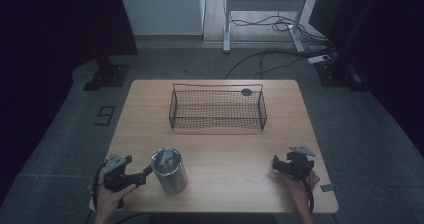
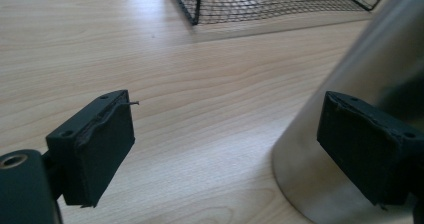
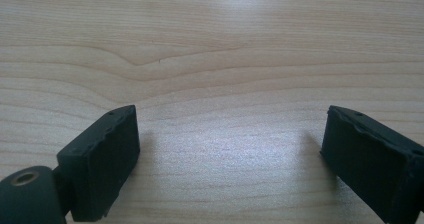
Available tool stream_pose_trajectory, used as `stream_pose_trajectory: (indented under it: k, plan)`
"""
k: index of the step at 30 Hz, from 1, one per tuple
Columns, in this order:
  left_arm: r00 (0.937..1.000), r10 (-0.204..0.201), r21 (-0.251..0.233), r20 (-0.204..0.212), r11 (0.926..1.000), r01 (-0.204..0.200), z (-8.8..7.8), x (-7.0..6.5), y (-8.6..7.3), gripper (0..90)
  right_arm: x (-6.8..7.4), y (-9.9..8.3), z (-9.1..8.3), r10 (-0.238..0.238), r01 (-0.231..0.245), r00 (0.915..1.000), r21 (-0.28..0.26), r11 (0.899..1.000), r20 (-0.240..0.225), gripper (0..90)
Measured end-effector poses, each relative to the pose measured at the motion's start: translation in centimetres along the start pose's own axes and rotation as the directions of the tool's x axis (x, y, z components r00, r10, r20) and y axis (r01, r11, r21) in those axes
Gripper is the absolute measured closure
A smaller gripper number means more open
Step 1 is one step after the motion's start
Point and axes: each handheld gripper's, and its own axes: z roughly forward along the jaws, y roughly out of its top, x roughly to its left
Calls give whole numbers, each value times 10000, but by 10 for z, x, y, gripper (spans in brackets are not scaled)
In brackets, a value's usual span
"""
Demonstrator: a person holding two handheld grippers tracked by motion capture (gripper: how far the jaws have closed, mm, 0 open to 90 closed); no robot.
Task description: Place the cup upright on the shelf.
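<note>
Canister axis: the steel canister [image 1: 169,170] is standing upright on the wooden table [image 1: 230,149], its long axis running vertically, its top end facing up toward the high camera.
Canister place: it is sitting just beside the left gripper [image 1: 142,175], on the side its fingertips are pointing to; in the left gripper view the curved wall [image 2: 350,84] is rising right behind the right-hand pad, and whether pad and wall are touching cannot be told.
Left gripper state: the jaws are standing spread with bare table between them, and nothing is being pinched.
Right gripper state: the right gripper [image 1: 278,165] is resting well apart from the canister, near the opposite front corner, its jaws spread wide over bare wood [image 3: 230,149].
Hidden or cut off: the canister's top and far side are running out of the left gripper view, and its lid details are staying too small and dim to read from above; the wire basket [image 1: 217,109] is being cropped at the top edge of the left gripper view [image 2: 270,1].
Materials and shapes: the canister is showing brushed, faintly reflective metal in a round cylinder; the basket is a long rectangle of dark mesh lying beyond both grippers, with a small dark disc [image 1: 246,92] at its far rim; the pads are matte black blocks with worn edges; the table is pale, grained wood.
</note>
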Motion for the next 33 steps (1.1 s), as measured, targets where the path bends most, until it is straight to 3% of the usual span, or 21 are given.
stream_pose_trajectory:
  k: [3, 5, 7, 11, 12, 21, 27, 28, 29, 30, 32, 33]
  plan:
    - [9995, 275, 18, 132, 9996, -275, -1, -6, 2, 75, 0, 0, 0, -6, 6, 10000, 14, 10000, 2, 83]
    - [9990, 441, 69, -114, 9990, -441, -3, -11, 5, 93, 0, 0, 0, -1, 1, 10000, 2, 10000, 1, 83]
    - [9980, 622, 111, -66, 9980, -622, -5, -11, 5, 95, 0, 0, 0, 1, -1, 10000, 0, 10000, 0, 83]
    - [9962, 812, 117, 302, 9966, -816, -10, -9, 5, 54, 0, 0, 0, 3, -3, 10000, -1, 10000, -1, 83]
    - [9933, 955, 23, 657, 9954, -959, -14, -8, 5, 37, 0, 0, 0, 28, -28, 10000, -1, 10000, 19, 87]
    - [9818, 1421, -141, 1263, 9898, -1415, -19, -14, 6, 35, -1, 0, 0, 72, -72, 9999, -5, 10000, 85, 91]
    - [9639, 1658, -375, 2083, 9862, -1615, -21, -17, 7, 21, -1, 0, 0, 88, -88, 9999, -7, 10000, 97, 92]
    - [9639, 1658, -375, 2083, 9862, -1615, -21, -17, 7, 16, -1, 0, 0, 88, -88, 9999, -7, 10000, 97, 92]
    - [9549, 1796, -428, 2364, 9837, -1745, -20, -21, 7, 9, -1, 0, 0, 89, -89, 9999, -8, 10000, 99, 92]
    - [9549, 1796, -428, 2364, 9837, -1745, -20, -21, 7, 6, -1, 0, 0, 89, -89, 9999, -8, 10000, 99, 92]
    - [9414, 2049, -494, 2679, 9788, -1989, -17, -29, 8, 0, -1, 0, 0, 89, -89, 9999, -8, 10000, 99, 92]
    - [9387, 2111, -482, 2725, 9774, -2058, -16, -31, 8, 0, -1, 0, 0, 91, -90, 9999, -9, 10000, 101, 92]
